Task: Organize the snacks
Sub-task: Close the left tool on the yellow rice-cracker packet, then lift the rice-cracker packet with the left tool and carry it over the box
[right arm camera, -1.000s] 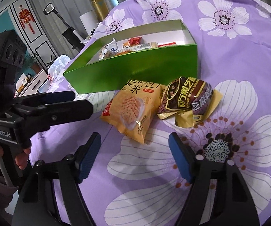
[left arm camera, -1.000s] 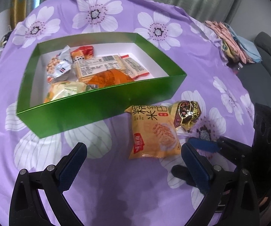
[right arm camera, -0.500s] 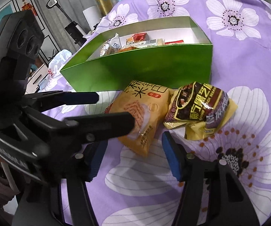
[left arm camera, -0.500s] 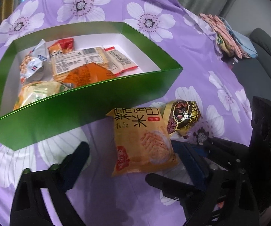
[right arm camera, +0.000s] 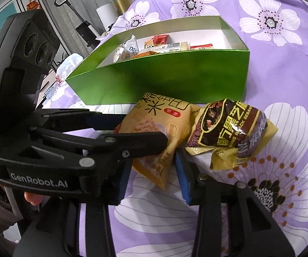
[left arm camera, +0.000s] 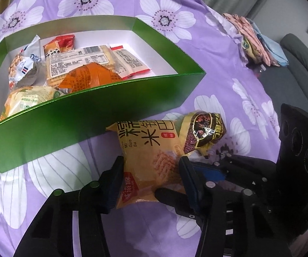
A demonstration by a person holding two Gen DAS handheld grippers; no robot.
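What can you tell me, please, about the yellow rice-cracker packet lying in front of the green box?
The yellow rice-cracker packet is a puffed, glossy foil pillow pack with large dark characters, a red label and a cracker picture. It lies flat on the purple flowered cloth, its top edge by the green box and its right edge against the black sesame snack packet. The left claw is closing around its lower half.

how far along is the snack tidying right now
Mostly done: several packets already lie inside the green box. In hand: the left hand-held gripper is closing with the yellow rice cracker packet between its jaws, and the right hand-held gripper is closing around that packet's near corner. Left: that packet and the black sesame packet beside it still sit on the purple floral cloth.
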